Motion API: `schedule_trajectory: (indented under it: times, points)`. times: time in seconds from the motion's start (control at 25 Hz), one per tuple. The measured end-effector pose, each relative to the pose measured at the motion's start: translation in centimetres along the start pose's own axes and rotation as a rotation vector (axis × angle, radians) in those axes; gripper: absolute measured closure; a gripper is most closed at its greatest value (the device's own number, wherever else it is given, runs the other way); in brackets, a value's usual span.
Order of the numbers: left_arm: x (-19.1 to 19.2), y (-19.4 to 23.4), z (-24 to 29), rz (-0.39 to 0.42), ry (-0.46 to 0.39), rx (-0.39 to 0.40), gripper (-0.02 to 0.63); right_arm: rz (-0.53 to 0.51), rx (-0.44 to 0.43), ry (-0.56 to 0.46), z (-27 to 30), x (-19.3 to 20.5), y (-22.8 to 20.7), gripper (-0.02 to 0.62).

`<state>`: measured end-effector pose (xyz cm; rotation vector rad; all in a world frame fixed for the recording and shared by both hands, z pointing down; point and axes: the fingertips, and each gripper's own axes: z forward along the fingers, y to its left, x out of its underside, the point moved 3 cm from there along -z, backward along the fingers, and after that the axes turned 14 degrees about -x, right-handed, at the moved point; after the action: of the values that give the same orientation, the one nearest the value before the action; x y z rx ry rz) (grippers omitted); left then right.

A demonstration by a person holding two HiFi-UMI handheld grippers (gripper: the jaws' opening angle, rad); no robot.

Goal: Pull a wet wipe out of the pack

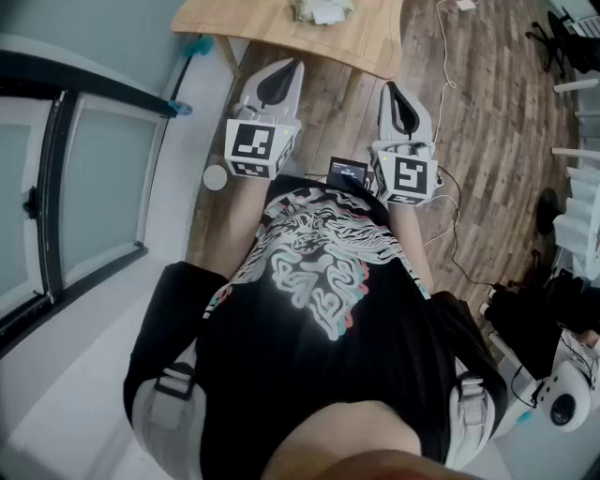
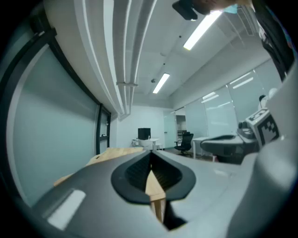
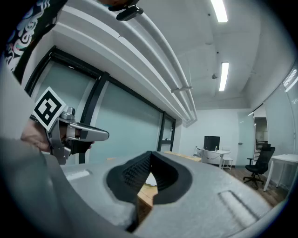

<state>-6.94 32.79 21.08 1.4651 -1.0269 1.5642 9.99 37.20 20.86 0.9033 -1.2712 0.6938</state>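
Head view put what looked like the wet wipe pack (image 1: 319,9) at the twelve o'clock edge of the frame. It was a pale crumpled shape lying on the wooden surface (image 1: 281,36), cut off so that its opening could not be made out. Both grippers were well apart from it, held close to the person's chest, so the pull had not begun.

The likely trouble from here came from that unseen opening: a gripper could pinch the wrapper rather than the wipe. The light pack would probably lift or slide with the pull unless the other gripper pinned it down. A gripper that reached it without opening would only nudge it, and a deep bite could drag out several wipes at once.

The left gripper (image 1: 275,86), at eleven o'clock from the chest, pointed level toward the surface with its jaws pressed together on nothing. The right gripper (image 1: 403,111), at one o'clock, was likewise closed and empty, and only the surface showed through the gap beneath where its jaws met.
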Motion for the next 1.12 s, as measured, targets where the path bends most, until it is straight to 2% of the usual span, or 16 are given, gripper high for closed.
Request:
schedule_trajectory:
  times: [0.16,0.32,0.76,1.12]
  points:
    - [0.1,-0.9,-0.5,-0.021,0.006,0.044,0.62,0.003,-0.006,0.015,-0.4,0.2,0.3,0.597]
    - [0.1,-1.5,-0.6,-0.021,0.017,0.053,0.62,0.001,-0.013,0.003,-0.7,0.2,0.4,0.597]
    - [0.1,-2.0,-0.8,0.004,0.029,0.014,0.62,-0.027,-0.025,-0.015,-1.1,-0.2,0.4,0.596]
    - [0.5,-1.5,0.3,-0.005,0.043,-0.011,0.62,-0.019,-0.041,0.016,-0.1,0.8,-0.6,0.597]
